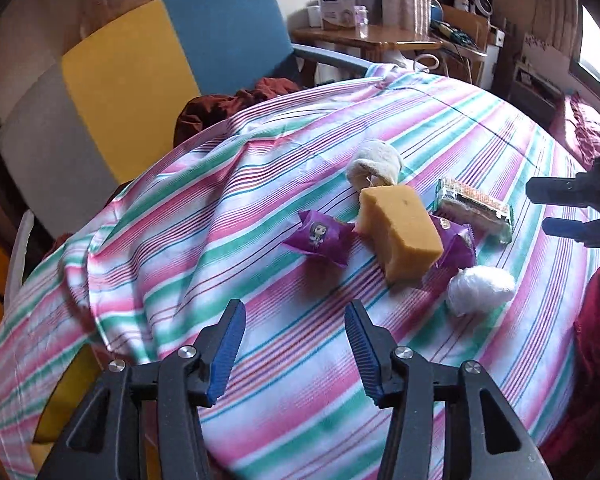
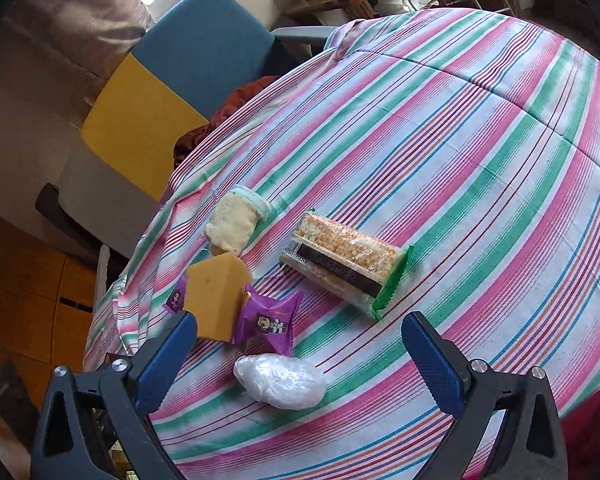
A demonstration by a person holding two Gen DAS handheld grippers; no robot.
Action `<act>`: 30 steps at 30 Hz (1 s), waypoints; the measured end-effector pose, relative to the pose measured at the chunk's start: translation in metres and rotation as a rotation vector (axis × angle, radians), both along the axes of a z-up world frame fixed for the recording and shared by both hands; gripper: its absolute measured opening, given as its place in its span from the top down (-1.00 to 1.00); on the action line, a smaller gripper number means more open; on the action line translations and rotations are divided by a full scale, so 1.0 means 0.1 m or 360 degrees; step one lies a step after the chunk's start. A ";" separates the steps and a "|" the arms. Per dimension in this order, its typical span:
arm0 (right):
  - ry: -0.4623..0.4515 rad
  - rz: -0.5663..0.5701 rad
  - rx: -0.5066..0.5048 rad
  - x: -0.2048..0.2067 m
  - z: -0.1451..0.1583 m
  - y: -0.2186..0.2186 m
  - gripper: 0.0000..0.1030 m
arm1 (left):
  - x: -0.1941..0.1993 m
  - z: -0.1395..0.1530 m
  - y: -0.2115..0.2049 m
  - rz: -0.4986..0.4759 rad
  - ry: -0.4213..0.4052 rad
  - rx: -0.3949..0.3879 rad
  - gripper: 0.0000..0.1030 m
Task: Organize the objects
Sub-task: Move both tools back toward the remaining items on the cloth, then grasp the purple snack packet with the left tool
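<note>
Now | L gripper [image 1: 295, 322] apart, empty | R gripper [image 2: 300, 340] wide apart, empty | sponge [image 1: 400, 232] leans on purple packets [image 1: 318, 236] mid-bedspread [image 1: 180, 240], near left edge | risk: nudge topples sponge, slick wrap bundle [image 2: 280, 380] slips

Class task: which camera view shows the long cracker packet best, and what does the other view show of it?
The right wrist view: the cracker packet lies near, whole, barcode visible. In the left wrist view it is farther, smaller and seen obliquely.

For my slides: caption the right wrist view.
Open right gripper above a white plastic-wrapped ball, yellow sponge, purple packets and cracker pack on striped cloth.
</note>
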State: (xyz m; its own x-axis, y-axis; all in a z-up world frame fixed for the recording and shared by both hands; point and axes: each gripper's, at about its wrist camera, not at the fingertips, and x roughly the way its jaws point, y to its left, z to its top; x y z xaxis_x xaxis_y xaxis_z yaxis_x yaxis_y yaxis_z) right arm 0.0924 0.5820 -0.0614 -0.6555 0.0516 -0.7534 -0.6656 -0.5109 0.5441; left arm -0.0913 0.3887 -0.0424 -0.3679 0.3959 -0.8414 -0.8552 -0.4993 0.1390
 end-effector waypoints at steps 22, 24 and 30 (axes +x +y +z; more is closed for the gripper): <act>-0.0021 0.0026 -0.0192 -0.05 -0.21 0.09 -1.00 | -0.42 -0.65 0.83 -0.0171 -0.0197 -0.0165 0.27; -0.0029 0.0017 -0.0180 -0.05 -0.21 0.11 -1.00 | -0.41 -0.65 0.68 -0.0063 -0.0257 -0.0104 0.29; -0.0017 -0.0011 -0.0154 -0.01 -0.19 0.14 -1.00 | -0.13 -0.61 0.14 0.0202 -0.0391 0.0062 0.30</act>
State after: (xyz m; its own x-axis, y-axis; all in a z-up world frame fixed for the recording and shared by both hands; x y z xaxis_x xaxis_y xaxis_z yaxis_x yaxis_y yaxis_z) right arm 0.0910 0.5958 -0.0804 -0.6471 -0.0174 -0.7622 -0.6752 -0.4514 0.5834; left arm -0.1039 0.4023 -0.1033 -0.2033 0.3938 -0.8964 -0.7912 -0.6054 -0.0865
